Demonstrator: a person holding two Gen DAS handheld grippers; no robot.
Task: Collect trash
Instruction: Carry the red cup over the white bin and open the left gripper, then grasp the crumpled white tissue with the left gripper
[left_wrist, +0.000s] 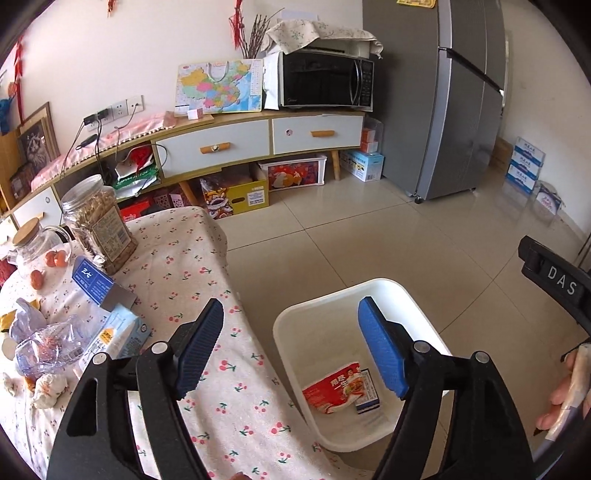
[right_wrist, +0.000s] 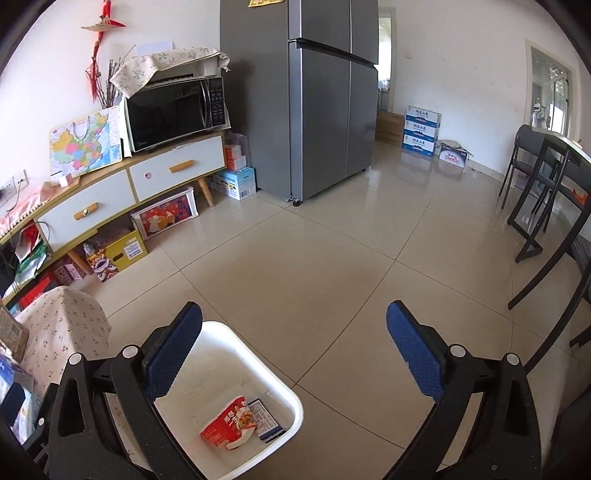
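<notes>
Hanging over the gap between worktop and bin, the left gripper (left_wrist: 291, 343) is seen with jaws spread wide and nothing between them. The right gripper (right_wrist: 295, 350) is likewise held wide and empty above the tiled floor (right_wrist: 332, 266), just beside the bin.

A white plastic bin (left_wrist: 295, 325) is set on the floor right against the worktop edge. Two pieces of trash are lying at its bottom: a red snack wrapper (left_wrist: 334, 387) and a small blue-and-white carton (left_wrist: 369, 395), touching each other.

More rubbish is left on the worktop (left_wrist: 221, 369), which is covered with a cherry-print cloth: a crumpled clear plastic bag (left_wrist: 44, 350), a pale blue carton (left_wrist: 118, 336), a dark blue box (left_wrist: 92, 280) and some crumpled tissue (left_wrist: 48, 391) at the left edge. Behind these a tall plastic jar (left_wrist: 98, 221) and a glass jar with a wooden lid (left_wrist: 40, 251) are standing.

Part of a hand (left_wrist: 565, 391) and the black body of the other gripper are caught at the right edge of the left wrist view.

A low sideboard (left_wrist: 258, 136) with a microwave (left_wrist: 325, 79) and a grey fridge (right_wrist: 306, 103) are placed along the far wall, well apart from the bin. Black chairs (right_wrist: 543, 192) are seen at the right of the room.
</notes>
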